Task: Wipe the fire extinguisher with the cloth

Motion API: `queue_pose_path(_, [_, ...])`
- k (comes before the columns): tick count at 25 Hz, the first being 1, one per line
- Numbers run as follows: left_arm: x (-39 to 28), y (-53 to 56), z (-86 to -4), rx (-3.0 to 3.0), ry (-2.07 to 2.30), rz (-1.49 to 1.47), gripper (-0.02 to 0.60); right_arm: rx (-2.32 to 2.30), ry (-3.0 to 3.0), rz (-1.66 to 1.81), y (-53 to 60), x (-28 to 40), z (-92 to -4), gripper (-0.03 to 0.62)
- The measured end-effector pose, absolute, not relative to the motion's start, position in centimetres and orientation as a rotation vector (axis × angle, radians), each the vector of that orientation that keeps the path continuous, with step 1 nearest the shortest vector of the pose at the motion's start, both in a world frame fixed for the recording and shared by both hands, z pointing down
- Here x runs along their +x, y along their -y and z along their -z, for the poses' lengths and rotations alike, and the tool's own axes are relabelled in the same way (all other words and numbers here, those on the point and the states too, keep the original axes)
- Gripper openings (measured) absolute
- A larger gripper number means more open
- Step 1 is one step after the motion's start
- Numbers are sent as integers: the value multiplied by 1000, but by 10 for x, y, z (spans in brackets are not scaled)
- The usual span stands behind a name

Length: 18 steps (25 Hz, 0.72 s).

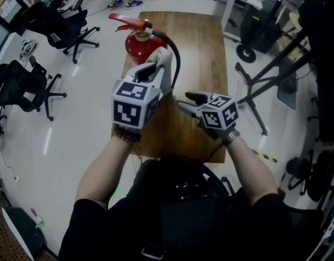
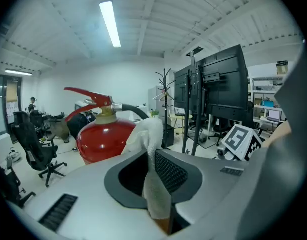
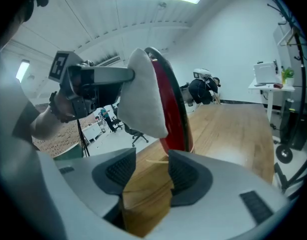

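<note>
One red metal fire extinguisher (image 1: 138, 45) stands on one brown wooden table (image 1: 202, 48).
The left gripper (image 2: 152, 160) pinches one white cloth (image 2: 147, 134) just beside the extinguisher; the right gripper (image 3: 146, 176), near it, is spread and empty.

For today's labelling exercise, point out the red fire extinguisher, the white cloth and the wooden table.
red metal fire extinguisher (image 2: 101, 141), left gripper view, on its rounded body
white cloth (image 3: 141, 99), right gripper view, on its hanging fold
brown wooden table (image 1: 202, 42), head view, on its bare top

Office-type lab space: black swivel chairs (image 1: 61, 23), monitors on stands (image 2: 221, 84) and a wooden table (image 1: 202, 48), with strip lights (image 2: 109, 24) overhead.
</note>
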State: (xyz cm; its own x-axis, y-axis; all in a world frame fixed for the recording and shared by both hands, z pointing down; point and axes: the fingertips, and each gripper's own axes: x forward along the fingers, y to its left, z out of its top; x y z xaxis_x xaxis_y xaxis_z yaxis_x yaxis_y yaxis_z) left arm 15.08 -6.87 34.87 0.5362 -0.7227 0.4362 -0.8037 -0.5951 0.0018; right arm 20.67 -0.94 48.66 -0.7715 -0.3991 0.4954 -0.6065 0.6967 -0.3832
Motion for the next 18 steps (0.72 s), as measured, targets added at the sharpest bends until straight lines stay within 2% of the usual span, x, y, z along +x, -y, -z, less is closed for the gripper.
queue_pose_path(18, [156, 83, -485, 2401, 1255, -839, 43, 787, 2496, -824, 12, 215, -507, 235])
